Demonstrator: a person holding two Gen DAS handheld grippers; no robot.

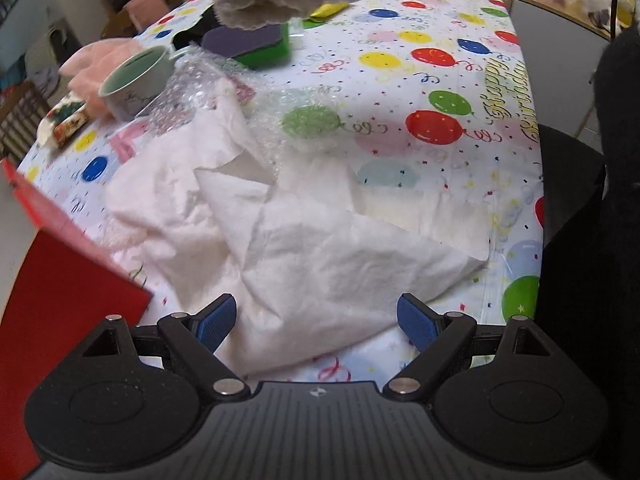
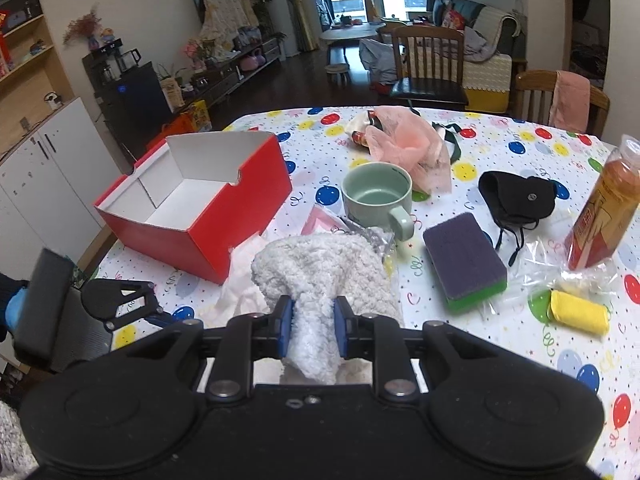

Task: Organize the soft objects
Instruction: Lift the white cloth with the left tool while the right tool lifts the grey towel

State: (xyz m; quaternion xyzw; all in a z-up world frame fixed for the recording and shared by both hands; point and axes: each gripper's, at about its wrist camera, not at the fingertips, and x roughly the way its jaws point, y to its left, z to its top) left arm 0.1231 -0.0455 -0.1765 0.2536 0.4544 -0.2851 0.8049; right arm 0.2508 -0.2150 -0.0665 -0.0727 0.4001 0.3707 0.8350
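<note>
Right gripper [image 2: 313, 322] is clamped on the fluffy white cloth [image 2: 326, 270], held above the table just beside the red box [image 2: 208, 216]. Left gripper [image 1: 316, 322] hovers, jaws wide apart, over the crumpled white tissue [image 1: 300, 240]. Risk: 1 shallow pinch tears tissue, or the dangling cloth sweeps the green mug [image 2: 376, 196].
</note>
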